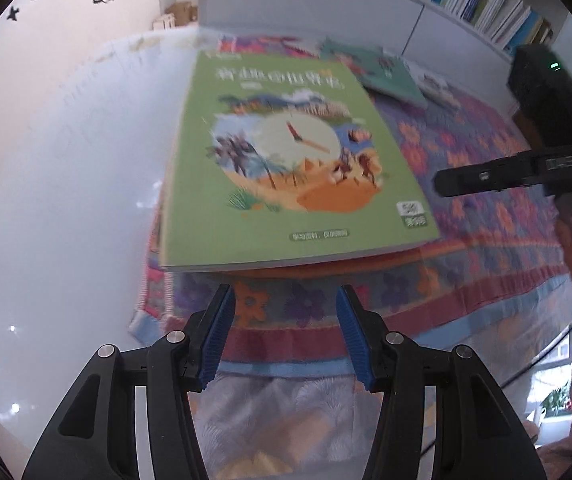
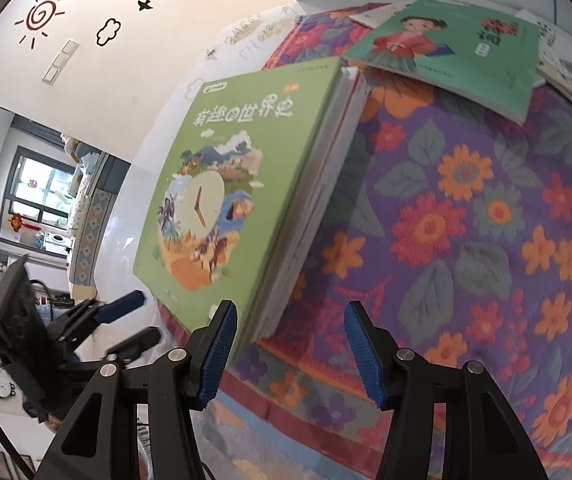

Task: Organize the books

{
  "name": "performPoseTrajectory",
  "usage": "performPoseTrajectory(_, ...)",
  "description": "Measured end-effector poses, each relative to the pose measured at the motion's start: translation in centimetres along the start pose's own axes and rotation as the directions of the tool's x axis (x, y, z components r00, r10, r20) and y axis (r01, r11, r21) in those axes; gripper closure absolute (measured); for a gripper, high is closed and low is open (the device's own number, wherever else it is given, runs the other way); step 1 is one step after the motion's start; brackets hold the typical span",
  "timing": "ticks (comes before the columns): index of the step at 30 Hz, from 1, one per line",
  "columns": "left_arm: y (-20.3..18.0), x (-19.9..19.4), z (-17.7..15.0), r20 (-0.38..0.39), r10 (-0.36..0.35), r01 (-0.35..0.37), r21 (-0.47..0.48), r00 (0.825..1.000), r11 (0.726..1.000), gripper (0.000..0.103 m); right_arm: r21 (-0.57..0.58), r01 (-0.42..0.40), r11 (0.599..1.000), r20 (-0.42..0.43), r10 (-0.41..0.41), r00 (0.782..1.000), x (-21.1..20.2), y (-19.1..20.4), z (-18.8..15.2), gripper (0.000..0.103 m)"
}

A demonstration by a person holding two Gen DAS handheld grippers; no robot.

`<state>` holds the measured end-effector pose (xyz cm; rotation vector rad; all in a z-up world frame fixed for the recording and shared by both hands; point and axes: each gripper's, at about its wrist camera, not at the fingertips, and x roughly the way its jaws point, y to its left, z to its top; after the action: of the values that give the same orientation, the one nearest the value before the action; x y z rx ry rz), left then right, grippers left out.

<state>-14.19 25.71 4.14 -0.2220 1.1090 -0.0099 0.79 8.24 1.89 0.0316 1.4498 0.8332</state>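
Nearest in the left wrist view, the left gripper [image 1: 285,300] hangs with its blue-padded jaws parted and nothing between them, over the near hem of a flowered cloth [image 1: 466,240] that covers the table. Just beyond its fingertips lies the stack of books [image 1: 286,168], topped by a green book with a clock on its cover; the stack sits at the near left corner of the cloth, and its near edge stands apart from the pads.

In the right wrist view, the right gripper [image 2: 291,322] is likewise parted and holds nothing. Its left pad sits just beside the near right corner of the stack [image 2: 246,184], whose white page edges face right; whether the pad touches the corner cannot be told. To the left of the stack, off the table's edge, the other gripper shows with its blue pads apart.

Farther back on the cloth [image 2: 466,220], well apart from the stack, a teal book [image 2: 458,52] with a figure in red on its cover lies flat, resting partly over other books at the far right. In the left wrist view, a white shelf of upright books [image 1: 482,0] runs behind the table.
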Motion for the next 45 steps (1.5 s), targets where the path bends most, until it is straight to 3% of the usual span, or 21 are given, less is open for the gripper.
performPoseTrajectory(7, 1.3, 1.5, 1.6, -0.021, -0.048, 0.047, -0.056, 0.999, 0.997, 0.052, 0.023, 0.004, 1.0, 0.011, -0.004, 1.0, -1.0, -1.2, -1.0, 0.049)
performPoseTrajectory(15, 0.5, 1.8, 0.9, -0.041, -0.046, 0.044, -0.039, 0.998, 0.998, 0.052, 0.065, -0.008, 0.998, 0.026, 0.006, 1.0, -2.1, -3.7, -1.9, 0.049)
performPoseTrajectory(21, -2.6, -0.1, 0.3, 0.008, -0.063, 0.063, 0.013, 0.998, 0.998, 0.052, 0.124, -0.037, 0.992, 0.065, 0.029, 0.997, -4.2, -7.6, -2.6, 0.049)
performPoseTrajectory(24, -5.0, -1.6, 1.1, 0.056, -0.108, 0.105, 0.052, 0.993, 0.993, 0.052, 0.158, -0.067, 0.985, 0.114, 0.05, 0.992, -6.4, -10.2, -2.9, 0.049)
performPoseTrajectory(29, -10.6, -2.1, 3.5, 0.114, -0.135, 0.118, 0.146, 0.984, 0.982, 0.052, 0.208, -0.093, 0.974, 0.234, 0.043, 0.971, -11.1, -15.3, -2.9, 0.049)
performPoseTrajectory(33, -14.7, 0.4, 6.0, 0.125, -0.153, 0.131, 0.167, 0.98, 0.977, 0.052, 0.268, -0.131, 0.954, 0.328, 0.038, 0.944, -13.9, -19.8, -2.4, 0.049)
performPoseTrajectory(39, -18.7, 6.9, 8.6, 0.068, -0.174, 0.168, 0.092, 0.982, 0.982, 0.051, 0.342, -0.232, 0.911, 0.428, 0.068, 0.901, -15.0, -25.7, 0.1, 0.049)
performPoseTrajectory(43, -20.1, 10.7, 8.4, 0.016, -0.196, 0.196, 0.036, 0.98, 0.98, 0.052, 0.397, -0.25, 0.883, 0.418, 0.068, 0.906, -13.3, -28.9, 3.4, 0.049)
performPoseTrajectory(44, -20.2, 11.2, 8.2, 0.019, -0.196, 0.196, 0.031, 0.98, 0.98, 0.051, 0.416, -0.25, 0.874, 0.406, 0.067, 0.911, -12.6, -30.0, 4.5, 0.049)
performPoseTrajectory(45, -20.3, 10.9, 7.9, 0.074, -0.191, 0.188, 0.049, 0.979, 0.981, 0.049, 0.411, -0.289, 0.865, 0.426, 0.098, 0.9, -12.1, -30.7, 5.1, 0.049)
